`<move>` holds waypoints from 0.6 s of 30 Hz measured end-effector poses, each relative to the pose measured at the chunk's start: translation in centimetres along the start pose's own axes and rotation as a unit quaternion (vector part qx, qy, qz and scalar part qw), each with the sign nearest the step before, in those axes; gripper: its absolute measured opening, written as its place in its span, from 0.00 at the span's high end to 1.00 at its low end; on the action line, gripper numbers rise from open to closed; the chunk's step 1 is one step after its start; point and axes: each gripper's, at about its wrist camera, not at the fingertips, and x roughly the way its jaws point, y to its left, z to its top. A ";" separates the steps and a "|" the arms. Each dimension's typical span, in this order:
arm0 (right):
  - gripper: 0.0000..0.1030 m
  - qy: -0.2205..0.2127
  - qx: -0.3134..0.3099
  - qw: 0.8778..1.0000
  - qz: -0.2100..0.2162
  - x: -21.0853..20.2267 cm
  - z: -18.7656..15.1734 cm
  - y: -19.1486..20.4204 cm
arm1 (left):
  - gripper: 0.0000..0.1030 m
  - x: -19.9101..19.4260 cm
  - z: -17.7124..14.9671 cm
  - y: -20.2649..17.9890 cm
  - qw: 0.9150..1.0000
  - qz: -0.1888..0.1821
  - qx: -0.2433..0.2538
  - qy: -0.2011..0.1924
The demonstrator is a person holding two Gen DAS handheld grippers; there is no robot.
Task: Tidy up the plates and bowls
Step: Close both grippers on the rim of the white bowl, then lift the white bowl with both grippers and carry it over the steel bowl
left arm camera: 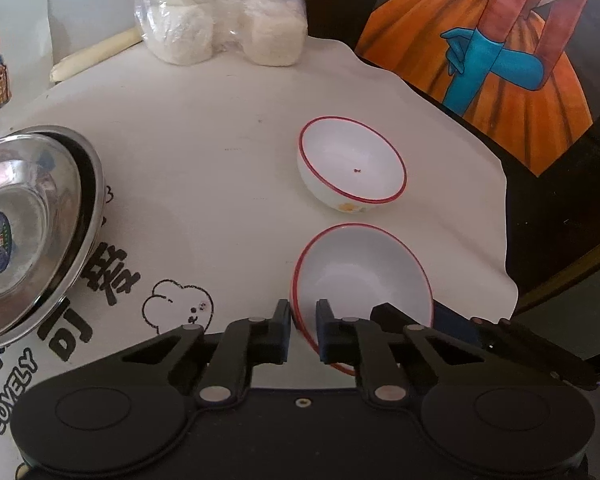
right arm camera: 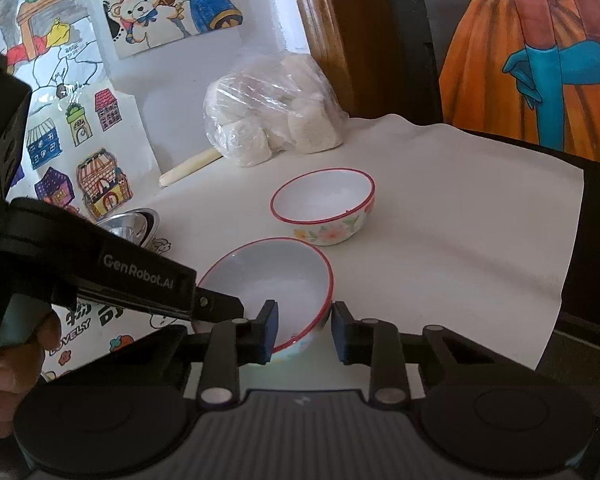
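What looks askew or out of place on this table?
The near bowl is tipped up, its rim pinched by the left gripper, while the far bowl sits level. The steel bowls at the left nest crookedly. A dark speck lies inside the far bowl.

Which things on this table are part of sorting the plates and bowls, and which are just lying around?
Part of the job: near red-rimmed bowl, gripped by the left gripper; far floral bowl; stacked steel bowls.

Lying about: bagged white plush toy, cream stick, orange dress drawing.
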 end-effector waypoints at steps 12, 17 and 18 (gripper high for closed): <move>0.79 -0.005 0.029 1.000 -0.002 -0.5 -0.2 0.1 | 0.88 -2.0 -0.1 -0.8 0.999 0.009 0.014 -0.032; 0.79 -0.024 0.023 0.999 0.003 -1.9 0.1 1.0 | 0.88 -4.1 -0.4 -0.8 0.998 0.007 0.016 -0.056; 0.79 -0.028 0.021 0.999 0.005 -2.1 0.2 1.2 | 0.88 -4.6 -0.5 -0.7 0.998 0.005 0.015 -0.059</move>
